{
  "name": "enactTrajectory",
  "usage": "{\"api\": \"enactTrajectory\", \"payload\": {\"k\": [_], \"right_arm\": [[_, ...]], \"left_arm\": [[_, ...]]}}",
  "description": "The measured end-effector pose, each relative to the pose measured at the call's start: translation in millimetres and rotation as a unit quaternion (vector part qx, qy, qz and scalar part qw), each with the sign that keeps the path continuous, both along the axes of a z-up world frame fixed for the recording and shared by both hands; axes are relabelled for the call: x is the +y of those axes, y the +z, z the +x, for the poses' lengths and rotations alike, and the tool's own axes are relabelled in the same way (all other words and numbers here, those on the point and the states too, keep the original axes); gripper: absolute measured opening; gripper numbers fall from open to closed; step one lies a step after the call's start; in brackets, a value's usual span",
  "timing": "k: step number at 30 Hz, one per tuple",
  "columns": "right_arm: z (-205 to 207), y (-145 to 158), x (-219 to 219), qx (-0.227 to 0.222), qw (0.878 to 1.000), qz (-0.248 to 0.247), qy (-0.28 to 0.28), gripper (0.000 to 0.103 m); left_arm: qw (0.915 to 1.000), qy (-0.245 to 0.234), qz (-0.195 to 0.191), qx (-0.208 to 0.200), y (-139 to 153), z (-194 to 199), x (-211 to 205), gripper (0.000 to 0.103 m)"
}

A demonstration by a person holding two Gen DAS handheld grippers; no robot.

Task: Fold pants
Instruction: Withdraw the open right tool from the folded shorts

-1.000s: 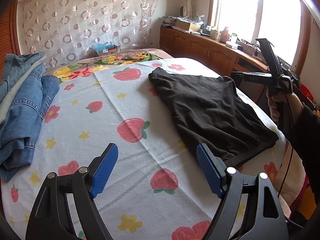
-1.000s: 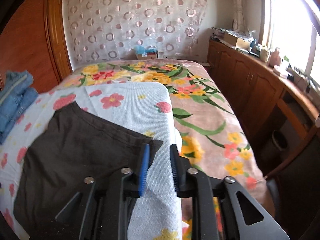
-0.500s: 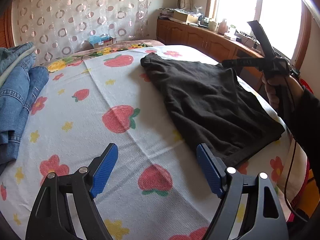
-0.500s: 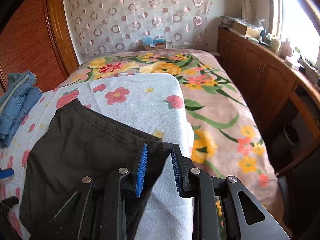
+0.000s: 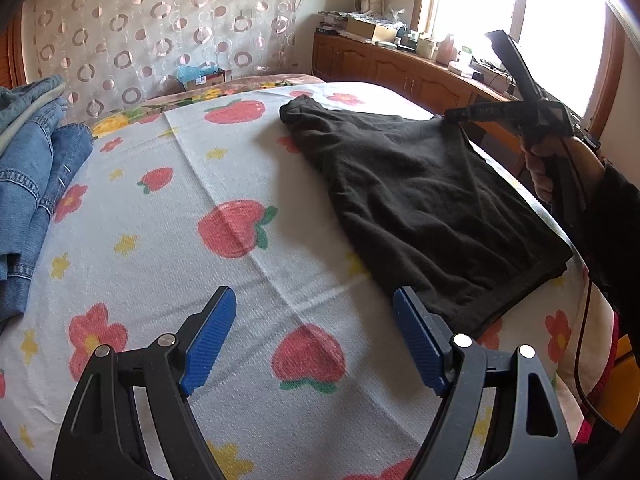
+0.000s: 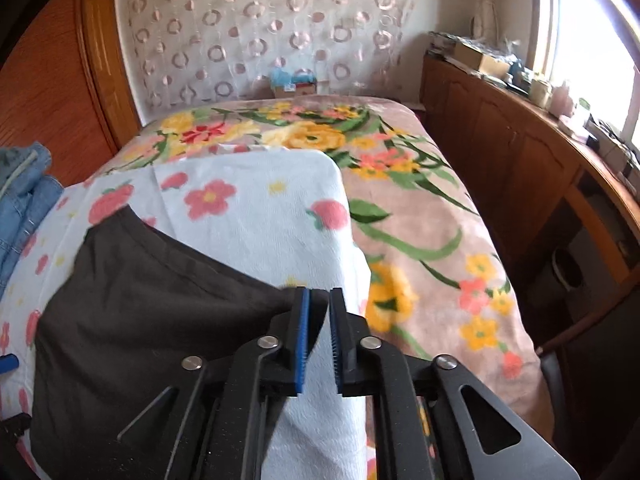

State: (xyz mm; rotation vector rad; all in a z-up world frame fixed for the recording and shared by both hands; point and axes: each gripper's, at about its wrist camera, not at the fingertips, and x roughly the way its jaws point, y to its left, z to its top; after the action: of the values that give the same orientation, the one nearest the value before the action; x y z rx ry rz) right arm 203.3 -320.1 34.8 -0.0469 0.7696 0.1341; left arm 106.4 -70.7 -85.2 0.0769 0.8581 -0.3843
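Note:
Black pants [image 5: 420, 192] lie flat on the strawberry-print sheet [image 5: 200, 240], on its right half. My left gripper [image 5: 314, 294] hangs open over the sheet, its right pad just short of the pants' near left corner, nothing between its fingers. My right gripper [image 6: 319, 292] is at the pants' [image 6: 160, 300] far right corner, its jaws closing to a narrow gap. The corner touches the left fingertip [image 6: 298, 300]; only white sheet shows in the gap. In the left wrist view a hand [image 5: 540, 168] holds that right gripper [image 5: 448, 114] at the same corner.
Folded blue jeans [image 5: 36, 168] are piled at the bed's left edge. A flowered blanket [image 6: 420, 220] covers the bed beyond the sheet. A wooden cabinet [image 6: 500, 140] with clutter runs along the right wall under the window. A box [image 5: 200, 78] stands by the curtain.
The right gripper slid left to the pants' far corner and its jaws narrowed. The left gripper sank a little toward the sheet and stayed open.

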Motion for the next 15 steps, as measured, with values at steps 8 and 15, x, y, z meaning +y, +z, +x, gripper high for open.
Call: {"api": "enactTrajectory", "payload": {"k": [8,15], "right_arm": [[-67,13,10,-0.031,0.999,-0.008,0.026,0.034],[-150,2,15,-0.036,0.998,0.006,0.051,0.035]], "left_arm": [[1.0000,-0.001,0.009,-0.002,-1,1,-2,0.082],[0.9999,-0.001,0.016,-0.004,-2,-1,-4,0.082]]}}
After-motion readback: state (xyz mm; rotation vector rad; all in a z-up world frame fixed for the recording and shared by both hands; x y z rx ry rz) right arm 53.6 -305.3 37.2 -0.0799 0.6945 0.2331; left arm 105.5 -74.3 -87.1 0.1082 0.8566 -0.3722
